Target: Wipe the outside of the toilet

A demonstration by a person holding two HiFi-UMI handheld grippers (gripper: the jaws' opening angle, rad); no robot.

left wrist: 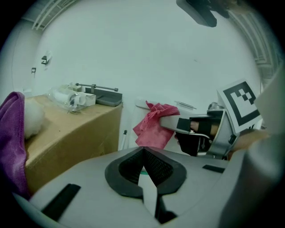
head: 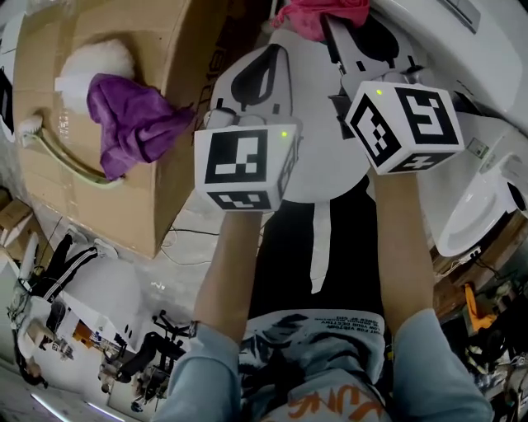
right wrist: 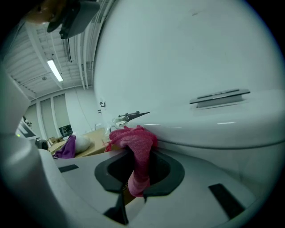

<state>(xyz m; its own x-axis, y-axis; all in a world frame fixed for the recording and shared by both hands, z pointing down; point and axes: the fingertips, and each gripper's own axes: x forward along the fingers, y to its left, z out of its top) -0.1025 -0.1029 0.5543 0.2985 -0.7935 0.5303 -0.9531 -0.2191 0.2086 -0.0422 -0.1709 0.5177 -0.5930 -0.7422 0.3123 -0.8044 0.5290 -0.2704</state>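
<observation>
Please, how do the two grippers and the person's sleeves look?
Both the left gripper and the right gripper have light grey shells with black textured fingers. Each carries a white cube with black square markers and a small green light. The person's sleeves are light blue.

Head view steeply downward, left gripper view level, right gripper view tight against toilet (right wrist: 187, 58), all sharing pink cloth (head: 318, 16)
</observation>
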